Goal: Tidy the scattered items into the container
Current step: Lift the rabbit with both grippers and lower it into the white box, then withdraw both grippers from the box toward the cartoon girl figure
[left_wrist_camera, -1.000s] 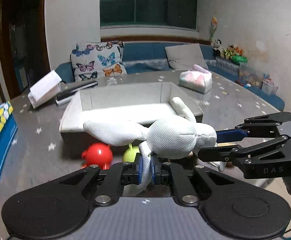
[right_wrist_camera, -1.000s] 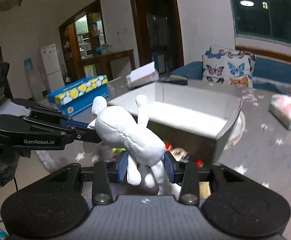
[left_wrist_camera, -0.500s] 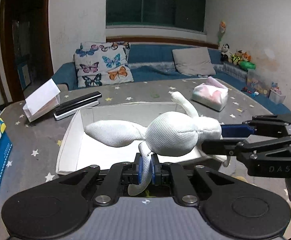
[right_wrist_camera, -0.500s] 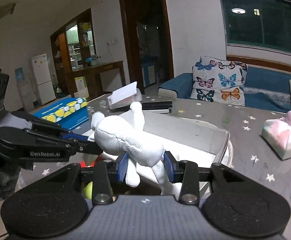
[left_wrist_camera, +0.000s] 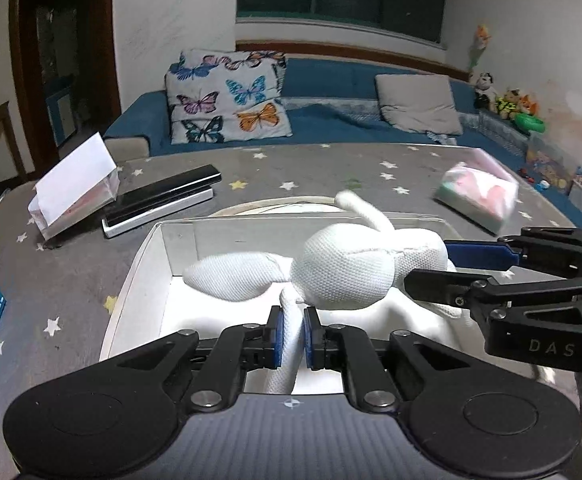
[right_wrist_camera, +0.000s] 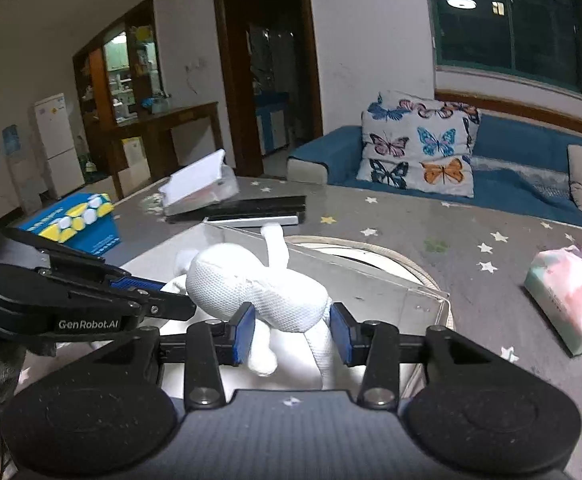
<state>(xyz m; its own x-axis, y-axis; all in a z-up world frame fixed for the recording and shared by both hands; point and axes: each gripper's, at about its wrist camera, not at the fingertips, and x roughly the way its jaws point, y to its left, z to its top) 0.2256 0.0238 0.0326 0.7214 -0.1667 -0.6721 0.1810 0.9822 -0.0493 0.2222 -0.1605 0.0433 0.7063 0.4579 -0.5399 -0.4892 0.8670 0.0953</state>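
A white mesh plush rabbit [left_wrist_camera: 347,272] hangs between both grippers, above the open white box [left_wrist_camera: 139,272]. My left gripper [left_wrist_camera: 291,340] is shut on one thin limb of the rabbit. My right gripper [right_wrist_camera: 291,332] is closed around the rabbit's body [right_wrist_camera: 259,292], its blue pads [right_wrist_camera: 245,332] against the sides, and it comes in from the right in the left wrist view [left_wrist_camera: 471,276]. The box [right_wrist_camera: 411,292] lies directly under the rabbit, its white floor showing below. The toys seen earlier in front of the box are out of view.
On the grey star-patterned table [left_wrist_camera: 315,172] lie a tissue pack [left_wrist_camera: 479,196], stacked flat black and white devices [left_wrist_camera: 159,204], a white paper holder [left_wrist_camera: 75,188] and a blue and yellow box [right_wrist_camera: 71,220]. A blue sofa with a butterfly pillow [left_wrist_camera: 231,100] stands behind.
Both grippers have carried the rabbit up and forward, from in front of the box's near wall to above its inside. The grips are unchanged.
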